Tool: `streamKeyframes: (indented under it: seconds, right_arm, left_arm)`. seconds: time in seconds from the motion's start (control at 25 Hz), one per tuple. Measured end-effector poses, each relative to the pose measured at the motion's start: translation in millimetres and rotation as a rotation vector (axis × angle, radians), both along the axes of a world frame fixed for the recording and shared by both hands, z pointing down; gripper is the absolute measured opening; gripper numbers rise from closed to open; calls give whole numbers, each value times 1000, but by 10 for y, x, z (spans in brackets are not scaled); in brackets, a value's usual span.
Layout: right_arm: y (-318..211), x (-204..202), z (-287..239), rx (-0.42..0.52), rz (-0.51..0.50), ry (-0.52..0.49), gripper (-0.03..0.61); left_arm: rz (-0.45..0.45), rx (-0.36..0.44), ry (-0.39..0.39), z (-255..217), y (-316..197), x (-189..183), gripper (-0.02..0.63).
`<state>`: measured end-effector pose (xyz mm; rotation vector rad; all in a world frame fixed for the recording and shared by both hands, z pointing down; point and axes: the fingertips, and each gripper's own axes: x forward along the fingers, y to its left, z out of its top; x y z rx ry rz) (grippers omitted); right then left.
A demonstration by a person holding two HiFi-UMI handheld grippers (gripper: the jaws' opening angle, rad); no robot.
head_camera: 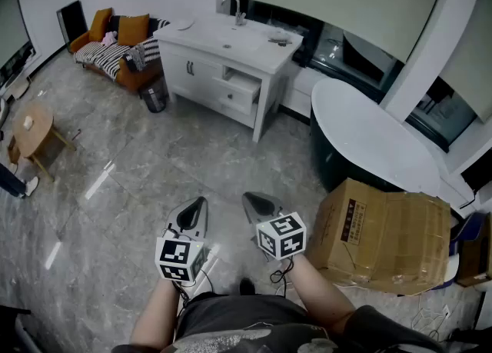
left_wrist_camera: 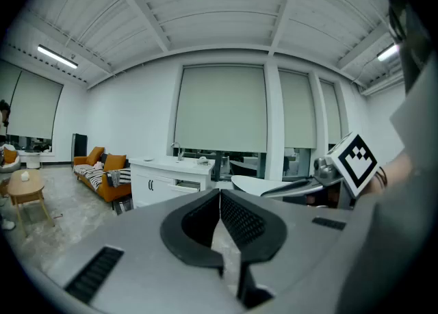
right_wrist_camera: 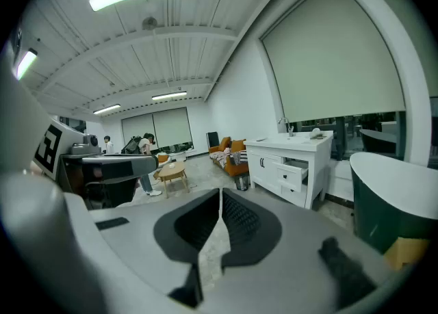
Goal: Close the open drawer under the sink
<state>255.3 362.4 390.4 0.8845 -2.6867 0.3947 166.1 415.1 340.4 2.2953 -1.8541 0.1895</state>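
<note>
Open drawer (head_camera: pixel 240 89), well beyond right gripper (head_camera: pixel 259 206)

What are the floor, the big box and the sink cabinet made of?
Floor: polished grey stone or tile, veined, with glare streaks.
Box: matte brown cardboard, creased flaps.
Sink cabinet: likely white-painted wood, smooth panelled fronts.

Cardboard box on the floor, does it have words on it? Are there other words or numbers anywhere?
The cardboard box: a dark printed label on its side, too small and blurred to read.
The cube on the left gripper and the cube on the right gripper: black-and-white square patterns, no letters or numbers.
No other writing shows.
</note>
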Motion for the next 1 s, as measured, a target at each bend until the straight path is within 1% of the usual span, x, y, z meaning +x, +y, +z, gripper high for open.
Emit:
streamKeyframes:
  seconds: [0.2, 0.52, 0.72, 0.8, 1.0]
  right_arm:
    - [162, -222, -42, 9, 8, 6, 32]
    - [345, -388, -13, 8, 20, 27, 32]
    - [403, -522, 1, 14, 18, 49, 32]
    - [409, -535, 11, 18, 31, 52, 32]
    - [412, -484, 99, 23, 103, 60, 34]
  left_arm:
    - [4, 7, 17, -10, 125, -219, 15]
    - [15, 0, 45, 57, 281, -390, 15]
    - [8, -2, 66, 86, 330, -568, 15]
    - [7, -2, 69, 104, 351, -619, 15]
    - [12, -12, 67, 180, 472, -789, 15]
